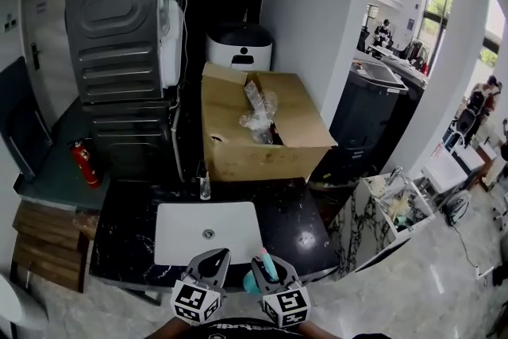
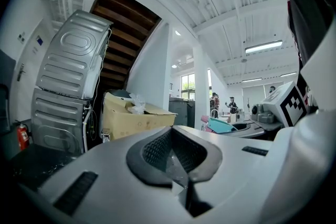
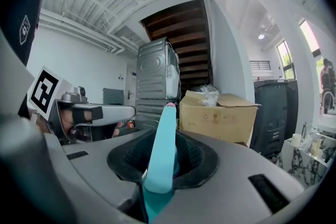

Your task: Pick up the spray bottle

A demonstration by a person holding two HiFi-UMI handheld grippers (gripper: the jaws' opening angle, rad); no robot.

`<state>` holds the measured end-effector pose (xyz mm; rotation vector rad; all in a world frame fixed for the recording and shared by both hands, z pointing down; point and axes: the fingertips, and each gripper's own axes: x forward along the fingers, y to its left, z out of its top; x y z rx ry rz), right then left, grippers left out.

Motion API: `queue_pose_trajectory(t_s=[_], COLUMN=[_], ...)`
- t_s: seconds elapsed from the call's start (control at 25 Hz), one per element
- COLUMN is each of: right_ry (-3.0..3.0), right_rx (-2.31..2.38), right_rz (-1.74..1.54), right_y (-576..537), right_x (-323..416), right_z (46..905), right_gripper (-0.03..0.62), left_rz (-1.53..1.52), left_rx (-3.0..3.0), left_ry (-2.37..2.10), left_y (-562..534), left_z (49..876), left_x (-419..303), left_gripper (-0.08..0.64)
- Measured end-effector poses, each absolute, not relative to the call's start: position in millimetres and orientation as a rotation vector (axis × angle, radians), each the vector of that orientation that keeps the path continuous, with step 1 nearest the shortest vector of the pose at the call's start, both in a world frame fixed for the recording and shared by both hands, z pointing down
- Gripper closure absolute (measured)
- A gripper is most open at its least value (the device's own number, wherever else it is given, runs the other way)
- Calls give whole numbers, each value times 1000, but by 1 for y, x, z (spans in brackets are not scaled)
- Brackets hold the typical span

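- Two grippers sat side by side at 6 o'clock in the head view, by the near edge of the black marble table (image 1: 298, 222).
- The right gripper (image 1: 266, 262) had its fingers clamped on the teal spray bottle (image 1: 250, 282). In the right gripper view the bottle's teal body ran up between the pads, with its pink tip toward 12 o'clock.
- The left gripper (image 1: 214, 258) was empty, with its fingers closed together and nothing between them. It sat just at 9 o'clock of the right one, apart from the bottle.
- A white sink basin (image 1: 190, 238) lay set into the table at 12 o'clock of both grippers.
- A cardboard box (image 1: 238, 151) stood beyond the basin, open at the top, with crumpled clear plastic (image 1: 260, 113) in it.
- A red fire extinguisher (image 1: 83, 163) stood at 10 o'clock, beside two stacked grey machines (image 1: 119, 20).
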<state>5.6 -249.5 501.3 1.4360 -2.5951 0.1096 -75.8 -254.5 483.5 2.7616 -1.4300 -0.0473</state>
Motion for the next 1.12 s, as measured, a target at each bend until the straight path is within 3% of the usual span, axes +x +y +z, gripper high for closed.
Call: queue_pose_trajectory(t_s=[1.12], right_ry=[-2639], right_rx=[1381], right_rz=[53], right_y=[-250], right_x=[-5], right_z=[509], right_gripper=[465], left_rz=[-48], left_rx=[2692], left_ry=[-1497], left_y=[-250], left_z=[501], left_x=[-86], left_gripper=[545])
